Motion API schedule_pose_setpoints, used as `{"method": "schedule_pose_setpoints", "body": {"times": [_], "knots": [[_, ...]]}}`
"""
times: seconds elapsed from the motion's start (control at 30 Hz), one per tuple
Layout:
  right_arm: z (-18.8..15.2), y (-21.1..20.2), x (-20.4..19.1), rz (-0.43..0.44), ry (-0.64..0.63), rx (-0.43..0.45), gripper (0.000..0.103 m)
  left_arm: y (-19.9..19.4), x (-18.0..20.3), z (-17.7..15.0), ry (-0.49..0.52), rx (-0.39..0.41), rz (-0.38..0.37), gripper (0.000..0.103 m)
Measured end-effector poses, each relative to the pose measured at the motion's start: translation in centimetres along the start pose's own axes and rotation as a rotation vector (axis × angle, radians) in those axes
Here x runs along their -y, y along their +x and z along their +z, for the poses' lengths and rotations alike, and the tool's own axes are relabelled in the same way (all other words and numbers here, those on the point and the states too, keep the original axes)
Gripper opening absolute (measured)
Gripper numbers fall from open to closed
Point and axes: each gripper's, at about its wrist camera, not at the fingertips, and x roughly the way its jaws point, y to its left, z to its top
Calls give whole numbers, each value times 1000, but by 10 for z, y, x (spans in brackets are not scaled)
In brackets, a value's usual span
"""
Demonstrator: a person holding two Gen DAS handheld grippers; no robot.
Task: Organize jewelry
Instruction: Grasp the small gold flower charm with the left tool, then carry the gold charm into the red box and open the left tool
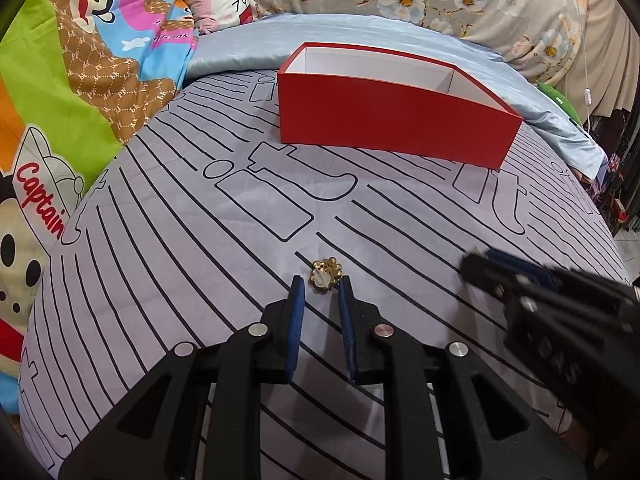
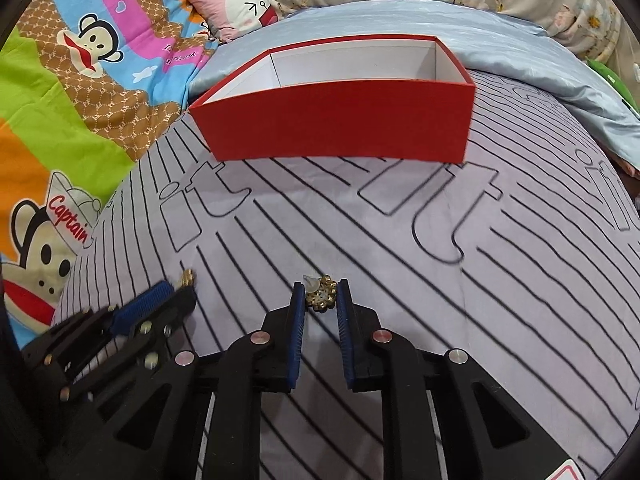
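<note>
Striped bedsheet wide open btwn red box & both claws.

Both hand-held grippers nrly closed

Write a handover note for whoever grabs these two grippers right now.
Left gripper: closed on a gold flower earring, low over the striped sheet.
Right gripper: closed on the second gold earring, also just above the sheet.
Red box: open, sits behind both earrings on the bed; the part of its white inside that shows is bare.
Done: both earrings gripped.
Left: lift each one and drop it in the box.
</note>
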Motion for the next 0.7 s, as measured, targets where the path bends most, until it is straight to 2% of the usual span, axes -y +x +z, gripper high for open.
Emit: {"method": "schedule_pose_setpoints", "body": {"times": [0.13,0.27,0.33,0.43,0.7], "knots": [[-11,-9,3,-2,3,-2,15,1,1,1,5,-1,10,17],[-19,-14,3,-7,-3,-3,15,0,-2,1,-11,1,-9,16],[-22,-18,3,-5,-3,-2,15,0,-7,1,-33,3,-22,12],[-24,-26,4,1,0,7,15,-2,-14,1,-72,4,-56,11],[-28,-40,6,12,4,26,15,-9,-18,-5,-98,-9,-74,11]]}}
